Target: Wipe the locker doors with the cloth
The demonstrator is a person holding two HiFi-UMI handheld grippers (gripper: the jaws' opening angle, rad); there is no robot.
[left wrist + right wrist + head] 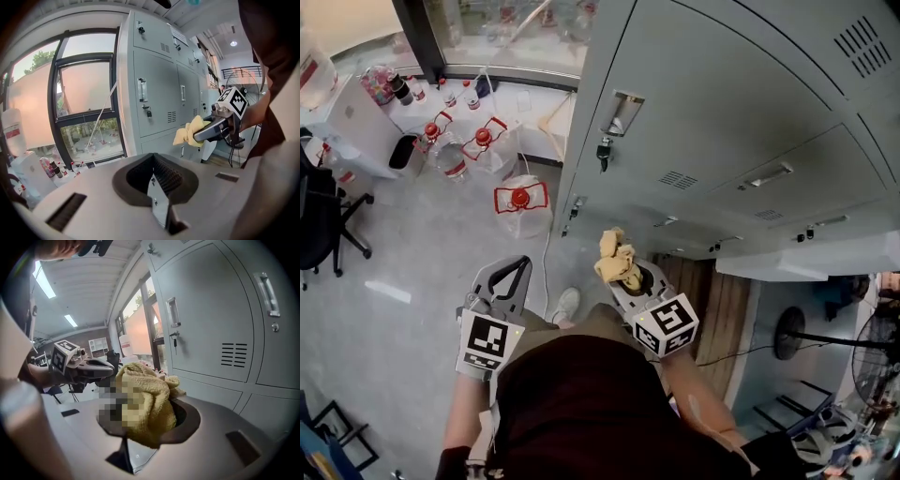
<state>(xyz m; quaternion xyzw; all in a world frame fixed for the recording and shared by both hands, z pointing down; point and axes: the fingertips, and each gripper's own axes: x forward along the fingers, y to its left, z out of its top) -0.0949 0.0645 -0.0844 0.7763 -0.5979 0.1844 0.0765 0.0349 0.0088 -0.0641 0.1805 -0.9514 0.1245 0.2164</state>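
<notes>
The grey locker doors [722,103] fill the upper right of the head view. A key hangs from one lock [603,153]. My right gripper [623,269] is shut on a bunched yellow cloth [617,258], held just short of the lower doors. In the right gripper view the cloth [145,399] bulges from the right gripper [145,425], apart from the locker door [211,315]. My left gripper [510,266] hangs to the left, shut and empty. The left gripper view shows its jaws together at the left gripper [157,183], with the cloth [190,131] beyond.
Large water bottles with red handles [521,202] stand on the floor left of the lockers, more [483,141] by the window wall. A black office chair [323,220] is far left. A standing fan [872,356] and a white ledge [806,258] are at right.
</notes>
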